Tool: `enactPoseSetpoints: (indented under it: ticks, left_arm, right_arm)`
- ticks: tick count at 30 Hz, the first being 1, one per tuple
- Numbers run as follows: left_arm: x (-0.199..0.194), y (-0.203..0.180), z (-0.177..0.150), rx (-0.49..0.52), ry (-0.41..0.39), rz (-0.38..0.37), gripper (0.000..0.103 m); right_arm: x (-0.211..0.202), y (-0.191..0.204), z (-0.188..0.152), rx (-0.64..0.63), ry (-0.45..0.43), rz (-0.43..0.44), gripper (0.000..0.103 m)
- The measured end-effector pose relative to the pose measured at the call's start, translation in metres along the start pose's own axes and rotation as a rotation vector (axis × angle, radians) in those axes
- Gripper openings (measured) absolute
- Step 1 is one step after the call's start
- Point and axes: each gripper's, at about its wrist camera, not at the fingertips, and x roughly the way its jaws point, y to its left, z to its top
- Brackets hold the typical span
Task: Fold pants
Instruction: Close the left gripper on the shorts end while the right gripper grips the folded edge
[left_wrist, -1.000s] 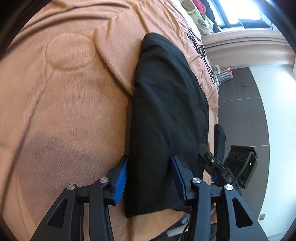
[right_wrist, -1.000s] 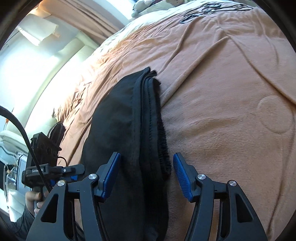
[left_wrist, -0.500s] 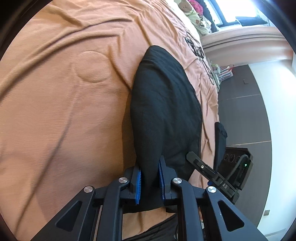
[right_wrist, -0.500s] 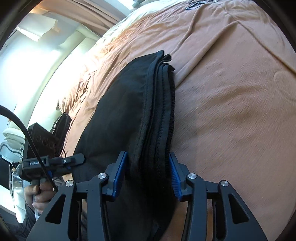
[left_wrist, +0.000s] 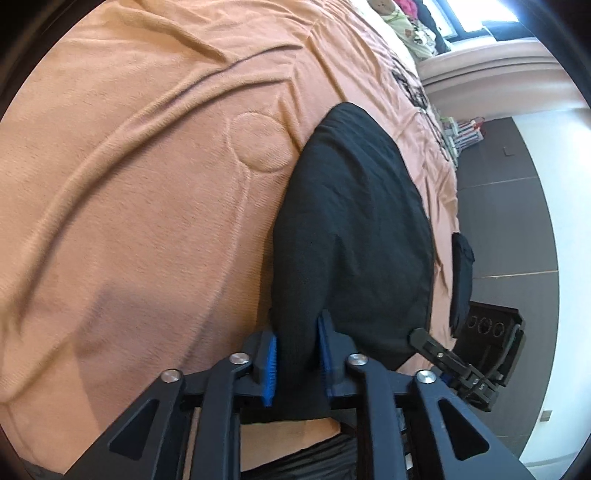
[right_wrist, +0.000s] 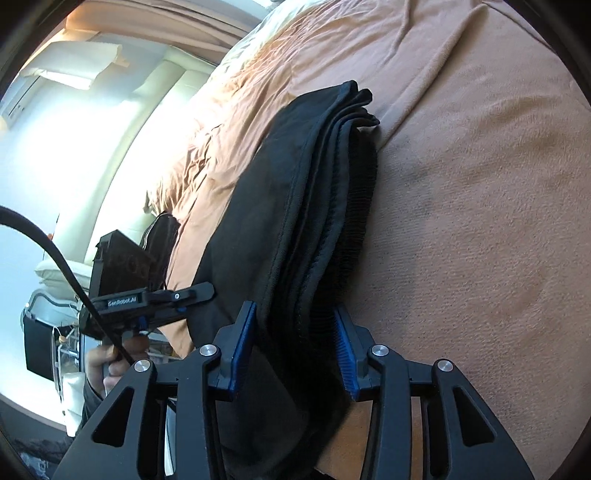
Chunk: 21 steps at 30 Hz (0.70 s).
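The black pants (left_wrist: 354, 229) lie folded in a long stack on the orange blanket (left_wrist: 129, 184). My left gripper (left_wrist: 297, 360) pinches the near end of their folded edge between its blue pads, and its jaws are opening slightly with the fabric still pressed. In the right wrist view the pants (right_wrist: 295, 206) show layered hems and a ribbed waistband. My right gripper (right_wrist: 293, 349) straddles that thick stack, its jaws closing, with fabric filling the gap. The left gripper (right_wrist: 155, 299) also shows there, held by a hand (right_wrist: 110, 362).
The blanket (right_wrist: 480, 184) has ridges and an embossed circle (left_wrist: 260, 142) just left of the pants. The bed edge runs right of the pants, with dark floor (left_wrist: 509, 221) beyond. Soft toys (left_wrist: 402, 26) sit at the far end.
Both grippers went from open and straddling the pants to clamped on them. The left one has lifted and bunched the near edge while moving across the bed.
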Motion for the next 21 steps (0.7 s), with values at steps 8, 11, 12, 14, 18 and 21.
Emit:
enactPoseSetpoints:
  ticks: [8,11,12,14,18,21]
  left_arm:
    - [-0.006,-0.002,0.024,0.018,-0.053,0.006,0.044]
    - [-0.001,-0.004,0.038,0.027,-0.053,-0.006,0.044]
    - [0.001,-0.004,0.041,0.030,-0.049,-0.009,0.044]
    - [0.004,-0.004,0.050,0.039,-0.049,-0.011,0.044]
    - [0.013,-0.008,0.064,0.052,-0.040,-0.029,0.044]
    - [0.020,-0.011,0.072,0.063,-0.031,-0.033,0.044]
  right_arm:
    - [-0.009,-0.043,0.025,0.120,-0.079,0.049,0.073]
    - [-0.003,-0.052,0.035,0.136,-0.072,0.071,0.073]
    - [0.000,-0.054,0.040,0.138,-0.067,0.076,0.073]
    - [0.008,-0.053,0.045,0.137,-0.063,0.074,0.073]
    - [0.016,-0.050,0.053,0.139,-0.059,0.075,0.073]
    - [0.021,-0.050,0.057,0.146,-0.054,0.082,0.073]
